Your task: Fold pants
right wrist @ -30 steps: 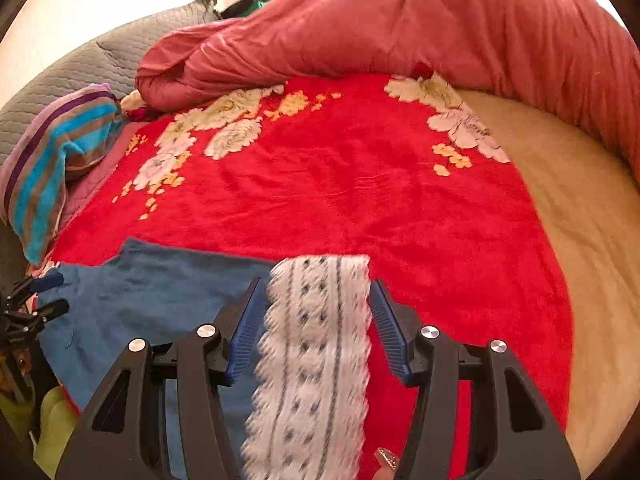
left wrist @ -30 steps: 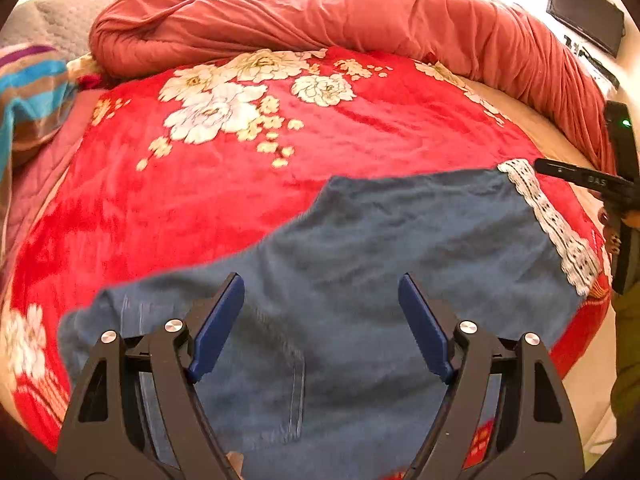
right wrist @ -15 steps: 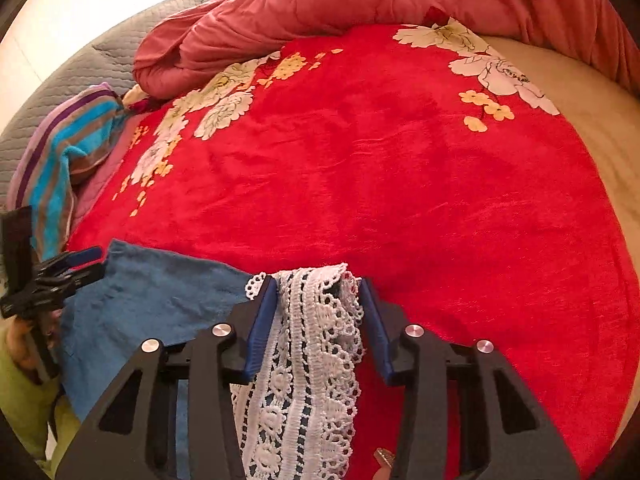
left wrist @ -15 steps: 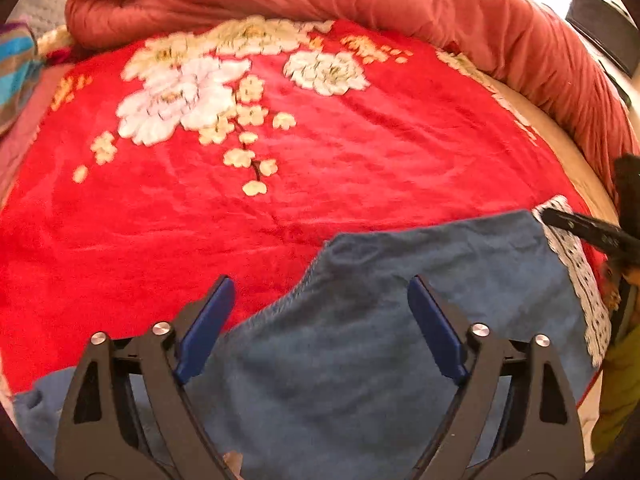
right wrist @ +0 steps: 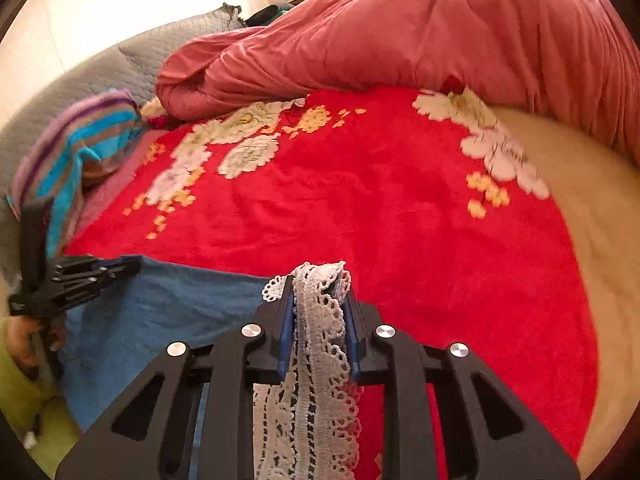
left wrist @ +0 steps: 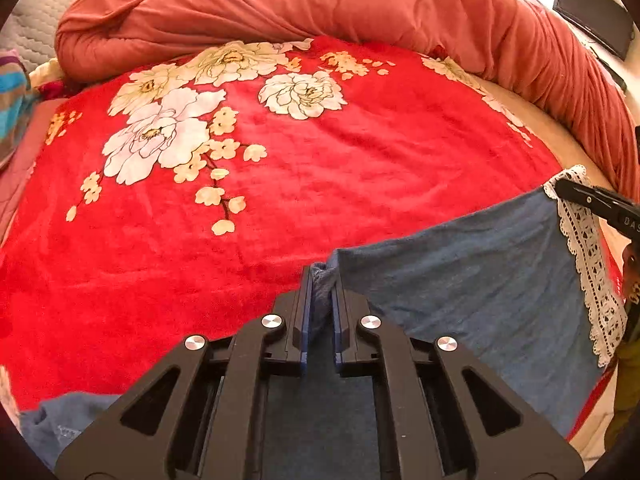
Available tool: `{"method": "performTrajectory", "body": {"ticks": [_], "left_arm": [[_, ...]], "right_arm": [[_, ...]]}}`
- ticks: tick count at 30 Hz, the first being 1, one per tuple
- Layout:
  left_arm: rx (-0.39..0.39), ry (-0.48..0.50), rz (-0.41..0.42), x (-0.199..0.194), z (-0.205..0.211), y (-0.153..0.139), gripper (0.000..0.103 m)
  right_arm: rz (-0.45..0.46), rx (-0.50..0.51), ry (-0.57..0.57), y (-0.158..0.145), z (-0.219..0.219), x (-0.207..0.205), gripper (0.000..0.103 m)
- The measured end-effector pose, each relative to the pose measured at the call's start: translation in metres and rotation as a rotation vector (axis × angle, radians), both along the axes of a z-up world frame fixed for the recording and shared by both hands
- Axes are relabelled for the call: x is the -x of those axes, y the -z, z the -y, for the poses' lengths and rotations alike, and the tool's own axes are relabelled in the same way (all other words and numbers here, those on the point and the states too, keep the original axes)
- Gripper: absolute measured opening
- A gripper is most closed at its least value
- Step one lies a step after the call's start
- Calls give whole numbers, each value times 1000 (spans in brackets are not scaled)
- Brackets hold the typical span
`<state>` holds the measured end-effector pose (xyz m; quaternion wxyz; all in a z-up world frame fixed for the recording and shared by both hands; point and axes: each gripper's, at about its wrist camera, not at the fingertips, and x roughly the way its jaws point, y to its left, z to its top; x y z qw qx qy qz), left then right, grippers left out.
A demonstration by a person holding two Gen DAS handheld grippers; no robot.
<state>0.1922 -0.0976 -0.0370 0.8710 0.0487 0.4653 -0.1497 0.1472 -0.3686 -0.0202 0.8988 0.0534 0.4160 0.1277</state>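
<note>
Blue denim pants with a white lace hem lie along the near edge of a red flowered blanket. My left gripper is shut on a bunched edge of the denim. My right gripper is shut on the lace hem, with denim stretching left from it. The right gripper also shows at the right edge of the left wrist view, and the left gripper shows at the left of the right wrist view.
A rolled pink-red duvet lies across the back of the bed. A striped cloth and a grey quilted headboard are at the left. Bare cream mattress is at the right. A dark screen is at the far right.
Both grippers have closed: the left on the denim edge, the right tighter on the lace hem. The left gripper moved along the pants to their upper edge.
</note>
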Motion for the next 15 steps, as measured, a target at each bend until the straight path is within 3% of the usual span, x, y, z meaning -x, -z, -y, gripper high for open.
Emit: {"method": "performTrajectory", "body": {"ticks": [7, 11, 13, 14, 15], "left_arm": [[-53, -7, 11, -1, 0, 19, 7], [5, 5, -5, -4, -7, 26, 9], [35, -7, -10, -3, -17, 23, 21], [38, -22, -8, -2, -21, 21, 33], [49, -37, -8, 0, -27, 17, 39]], "right_arm": [[-90, 72, 4, 36, -3, -19, 22], [-98, 88, 32, 33, -1, -17, 33], [-92, 80, 54, 26, 3, -13, 36], [-85, 79, 66, 22, 4, -9, 37], [-65, 79, 82, 14, 7, -2, 40]]}}
